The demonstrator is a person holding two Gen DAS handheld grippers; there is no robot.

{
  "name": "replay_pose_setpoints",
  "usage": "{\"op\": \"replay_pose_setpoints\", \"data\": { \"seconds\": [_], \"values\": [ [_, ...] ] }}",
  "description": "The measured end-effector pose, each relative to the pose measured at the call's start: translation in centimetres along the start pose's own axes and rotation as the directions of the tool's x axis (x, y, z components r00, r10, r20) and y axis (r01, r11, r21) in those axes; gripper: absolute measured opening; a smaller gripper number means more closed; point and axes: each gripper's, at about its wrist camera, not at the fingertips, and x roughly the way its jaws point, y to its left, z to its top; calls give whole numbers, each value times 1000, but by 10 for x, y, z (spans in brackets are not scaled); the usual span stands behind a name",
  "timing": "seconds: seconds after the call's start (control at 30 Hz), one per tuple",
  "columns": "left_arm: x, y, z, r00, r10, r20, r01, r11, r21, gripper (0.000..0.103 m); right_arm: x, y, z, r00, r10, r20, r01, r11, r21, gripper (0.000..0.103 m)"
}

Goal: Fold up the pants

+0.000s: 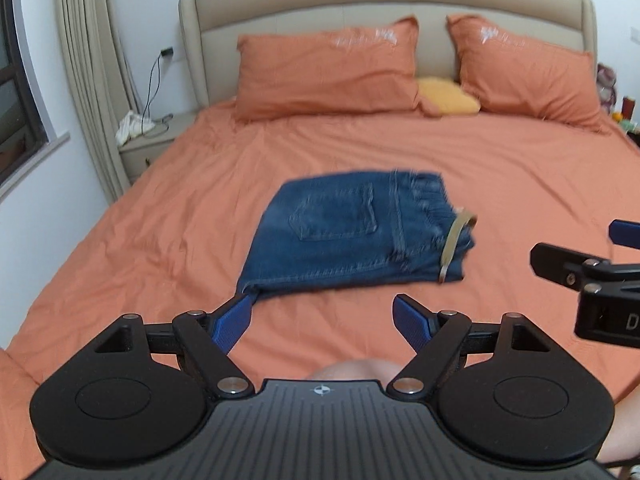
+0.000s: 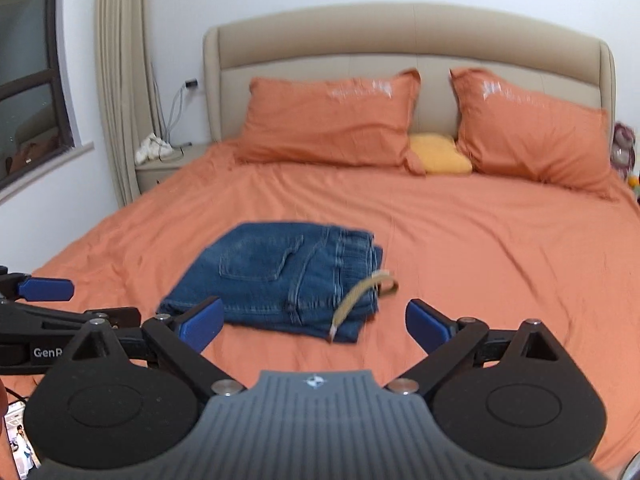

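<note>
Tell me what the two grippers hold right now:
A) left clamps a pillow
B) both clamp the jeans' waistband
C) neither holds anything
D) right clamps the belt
C: the left gripper and right gripper both stand open over bare bedsheet, while the folded jeans lie beyond the fingertips, untouched.

blue denim pants (image 1: 344,232) | folded compact, pocket up | flat on bed

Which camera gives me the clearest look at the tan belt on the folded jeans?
Left wrist view: the belt lies sharp against the jeans, unobstructed. Right wrist view shows it too, but more blurred.
</note>
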Motion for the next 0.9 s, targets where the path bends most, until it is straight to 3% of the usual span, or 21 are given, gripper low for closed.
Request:
{"op": "replay_pose_setpoints", "data": {
  "seconds": [0.27,0.9],
  "values": [
    [21,3,-7,999,9,-48,-10,1000,-11,92,30,-1,-10,998,-19,-65,20,999,24,93],
    [25,4,-4,999,-3,-47,2,1000,-13,92,28,-3,-8,998,-19,-59,21,999,24,93]
  ]
}}
